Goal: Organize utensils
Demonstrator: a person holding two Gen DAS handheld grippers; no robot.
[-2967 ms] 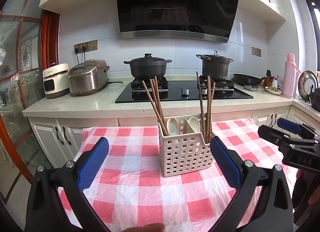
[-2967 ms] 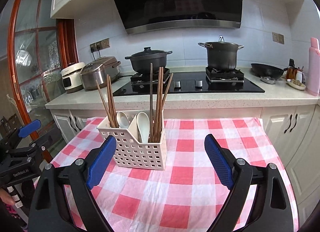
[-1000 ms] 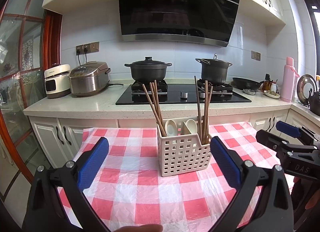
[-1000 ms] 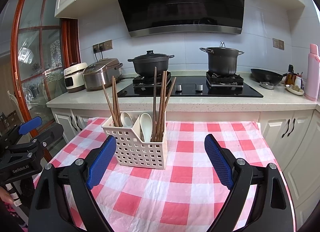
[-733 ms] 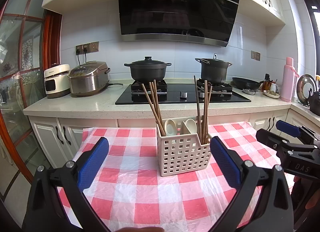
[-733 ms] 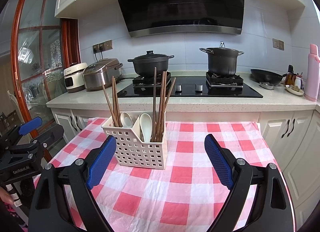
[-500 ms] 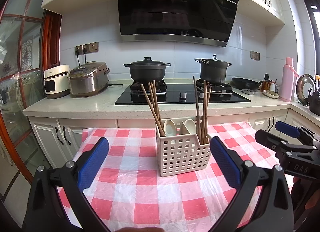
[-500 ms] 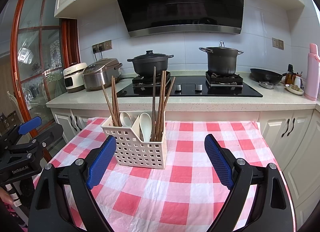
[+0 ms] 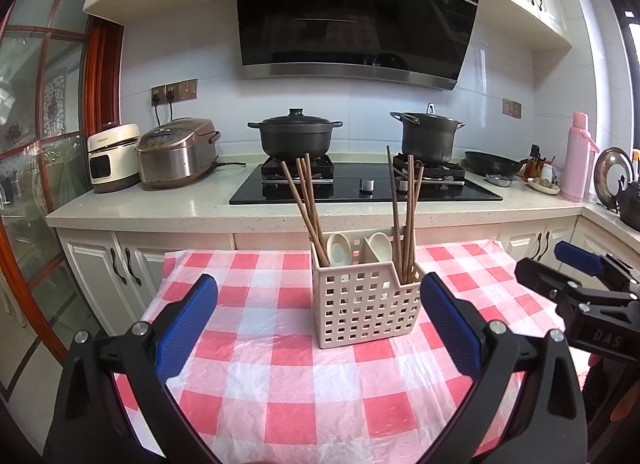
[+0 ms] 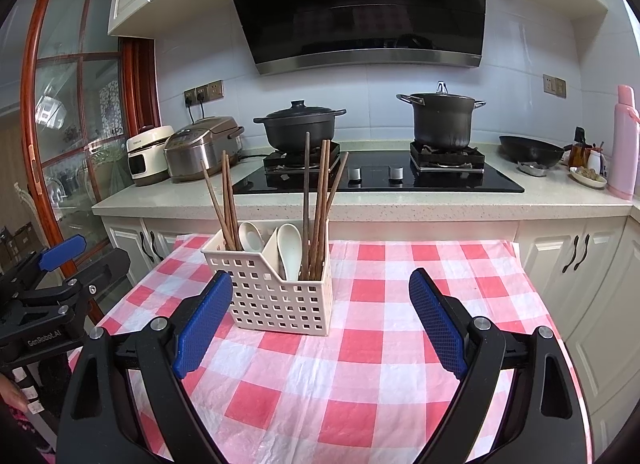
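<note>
Standing on a red-and-white checked tablecloth (image 9: 280, 396), a cream plastic caddy (image 9: 366, 310) with a square-hole lattice wall holds the utensils. Its inside is split by dividers: one bunch of brown wooden chopsticks (image 9: 306, 204) leans leftward out of the left end, two white ceramic spoons (image 9: 338, 249) sit bowl-up in the middle sections, and a second bunch of chopsticks (image 9: 405, 220) rises nearly upright at the right end. The thin, crinkled cloth covers a table pushed up against white cabinet doors with dark curved handles.

Behind runs a pale speckled countertop (image 9: 160, 204) with a glossy black hob (image 9: 360, 190). A squat black lidded casserole (image 9: 294, 138) and a taller dark stockpot (image 9: 428, 136) sit on its burners. To the left stand a brushed-metal rice cooker (image 9: 176, 152) and a cream cooker (image 9: 114, 156); to the right, a dark frying pan (image 9: 494, 164) and a pink flask (image 9: 578, 156). A slanted black range hood (image 9: 356, 12) hangs above.

The left gripper (image 9: 316, 320) hovers low in front of the caddy, its blue textured pads spread wide and holding nothing; the caddy lies between them, farther off. The right gripper (image 10: 320, 312) is likewise wide open and empty, with the caddy ahead and to the left of its centre. Nothing stands between either gripper and the caddy. Each gripper shows at the edge of the other's view.
</note>
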